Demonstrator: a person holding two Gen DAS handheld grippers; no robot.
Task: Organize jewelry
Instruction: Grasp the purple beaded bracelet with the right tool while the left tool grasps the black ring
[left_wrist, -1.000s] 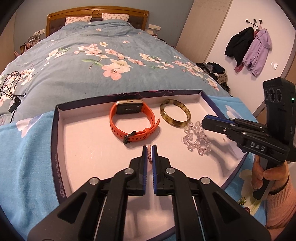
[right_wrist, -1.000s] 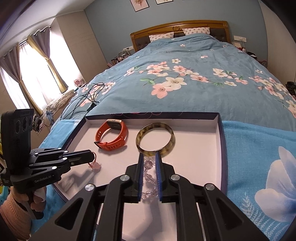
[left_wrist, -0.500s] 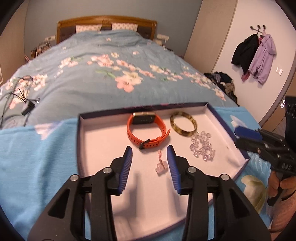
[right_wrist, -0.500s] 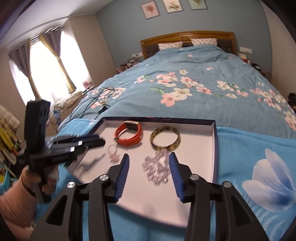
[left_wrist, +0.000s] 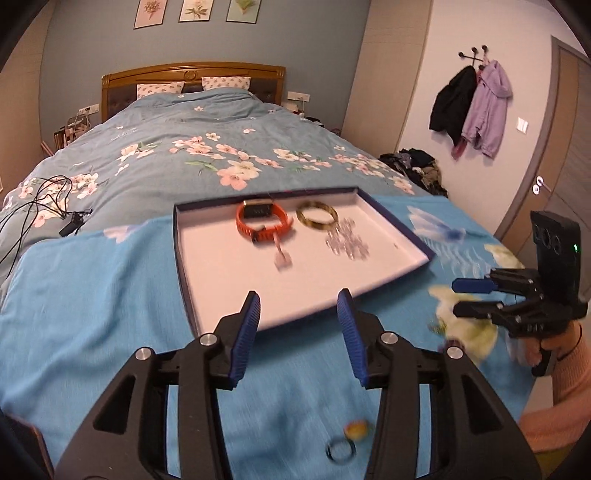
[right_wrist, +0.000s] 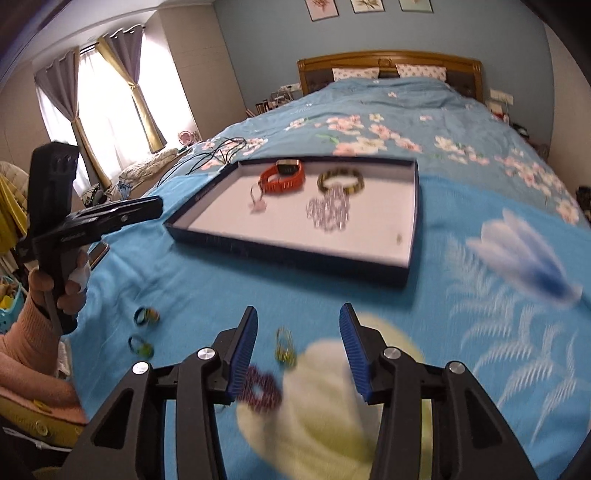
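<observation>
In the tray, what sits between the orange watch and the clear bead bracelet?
The tortoiseshell bangle, lying flat between the orange watch and clear bead bracelet; both wrist views show it.

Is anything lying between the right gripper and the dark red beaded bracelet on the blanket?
Nothing visible. The right gripper is open and empty; the bracelet lies by its left finger, in the clear.

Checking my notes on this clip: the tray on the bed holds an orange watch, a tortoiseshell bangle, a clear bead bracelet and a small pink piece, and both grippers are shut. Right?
Not quite. Both wrist views show the left gripper and right gripper open and empty. The tray does hold the orange watch, tortoiseshell bangle, clear bead bracelet and small pink piece.
</observation>
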